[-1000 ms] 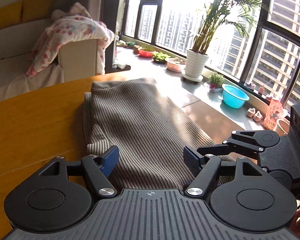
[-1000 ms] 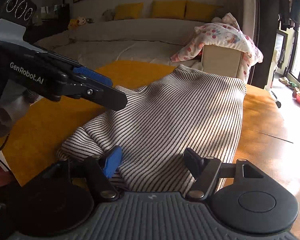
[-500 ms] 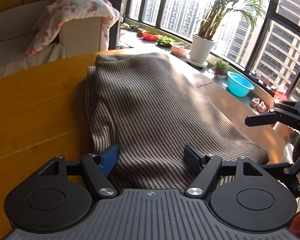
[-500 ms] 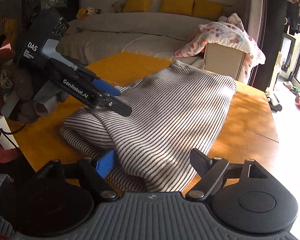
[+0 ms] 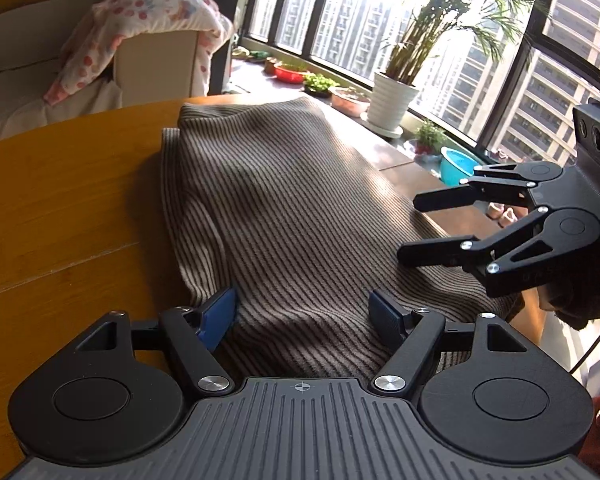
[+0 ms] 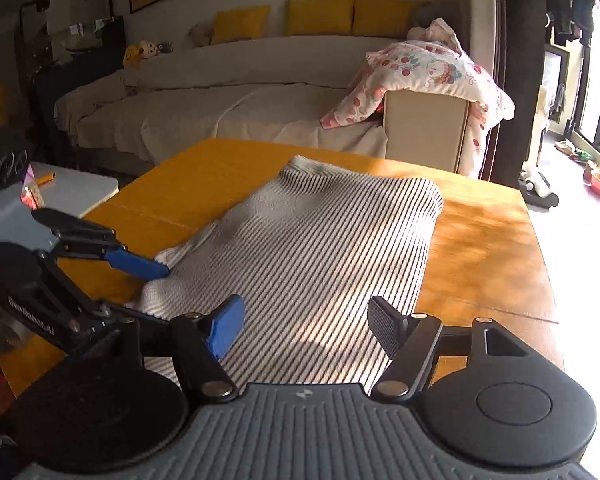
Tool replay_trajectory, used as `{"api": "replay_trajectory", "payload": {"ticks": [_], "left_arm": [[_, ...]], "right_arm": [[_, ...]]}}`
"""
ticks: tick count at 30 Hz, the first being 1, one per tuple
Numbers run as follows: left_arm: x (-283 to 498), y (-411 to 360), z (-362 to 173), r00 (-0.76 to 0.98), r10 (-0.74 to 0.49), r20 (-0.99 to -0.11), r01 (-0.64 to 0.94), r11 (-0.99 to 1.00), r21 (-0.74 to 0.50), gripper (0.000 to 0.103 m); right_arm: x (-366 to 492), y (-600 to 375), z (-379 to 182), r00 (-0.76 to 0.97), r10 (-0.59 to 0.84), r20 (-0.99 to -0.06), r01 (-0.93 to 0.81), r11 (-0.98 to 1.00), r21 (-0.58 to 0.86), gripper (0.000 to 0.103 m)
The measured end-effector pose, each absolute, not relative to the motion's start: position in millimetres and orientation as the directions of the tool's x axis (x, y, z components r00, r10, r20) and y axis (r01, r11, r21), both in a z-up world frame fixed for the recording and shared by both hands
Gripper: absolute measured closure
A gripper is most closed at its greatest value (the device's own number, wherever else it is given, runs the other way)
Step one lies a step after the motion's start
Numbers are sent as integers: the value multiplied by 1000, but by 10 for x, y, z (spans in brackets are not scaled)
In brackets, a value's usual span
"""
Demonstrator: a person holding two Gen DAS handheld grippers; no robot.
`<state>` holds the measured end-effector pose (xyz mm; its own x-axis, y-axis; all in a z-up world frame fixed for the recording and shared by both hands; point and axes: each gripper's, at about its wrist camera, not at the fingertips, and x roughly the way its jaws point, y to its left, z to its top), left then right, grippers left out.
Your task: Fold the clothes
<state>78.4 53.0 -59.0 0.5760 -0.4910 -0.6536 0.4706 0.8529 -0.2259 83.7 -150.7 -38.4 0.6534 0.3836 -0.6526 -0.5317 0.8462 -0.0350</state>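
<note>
A striped knit garment [image 5: 284, 216] lies folded lengthwise on the wooden table [image 5: 60, 208]; it also shows in the right wrist view [image 6: 320, 256]. My left gripper [image 5: 304, 314] is open, its blue pads astride the garment's near end, nothing clamped. My right gripper [image 6: 306, 324] is open over the garment's near end. In the left wrist view the right gripper [image 5: 412, 228] hovers open over the garment's right edge. In the right wrist view the left gripper [image 6: 156, 288] sits open at the garment's left corner.
A beige sofa [image 6: 228, 104] with a floral blanket [image 6: 428, 72] stands beyond the table. A window sill holds a potted palm [image 5: 392, 100], bowls and a blue basin [image 5: 456, 164]. A small white side table [image 6: 72, 192] is at left.
Both grippers have pulled back and lowered toward the garment's near end. The garment now lies flatter and straighter; the bunched left fold has been smoothed. Both stay open.
</note>
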Motion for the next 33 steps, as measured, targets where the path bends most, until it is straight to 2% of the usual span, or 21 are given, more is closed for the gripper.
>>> {"api": "replay_trajectory", "payload": {"ticks": [1,2,5,7,11,16,18,19,21,23,27,31,33], "left_arm": [[776,544,-576,576,-491,-653,470,853,-227,24],[764,559,-558,578,-490,-652,468,854,-227,24],[691,628,-473,607,-462,-646,453,870,-197,18],[619,683,-417,634,-439,-636,445,880,-164,18],[492,768,-307,661,-427,-617,445,885,-136,15],[329,797,-161,674,-418,-609,463,881,-92,10],[263,796,-119,671,-427,-606,482,872,-80,8],[231,788,-103,669,-431,-605,493,867,-73,8],[173,723,-113,658,-437,-613,522,852,-47,8],[116,658,-127,647,-443,-621,549,835,-22,8],[59,518,-269,628,-426,-651,594,803,46,7],[137,383,-450,654,-346,-673,578,803,149,7],[217,337,-505,671,-312,-673,555,813,176,7]], "right_arm": [[790,-1458,-491,645,357,-676,-541,838,-74,33],[646,-1462,-519,682,359,-637,-544,831,-114,33],[408,-1456,-316,694,368,-618,-586,788,-188,32],[210,-1426,-171,692,428,-581,-635,744,-209,26],[-100,-1176,-185,628,511,-587,-746,611,-265,23],[-142,-854,-543,620,455,-639,-768,519,-376,23],[-145,-820,-576,628,452,-634,-764,516,-389,26],[-138,-809,-586,631,450,-632,-760,520,-389,36],[13,-881,-520,610,449,-653,-744,608,-277,42],[247,-1040,-434,552,492,-673,-703,709,-59,44],[511,-1323,-385,476,588,-654,-609,757,238,47],[547,-1423,-425,462,619,-635,-579,753,313,47],[440,-1360,-418,501,584,-639,-617,758,210,47]]}}
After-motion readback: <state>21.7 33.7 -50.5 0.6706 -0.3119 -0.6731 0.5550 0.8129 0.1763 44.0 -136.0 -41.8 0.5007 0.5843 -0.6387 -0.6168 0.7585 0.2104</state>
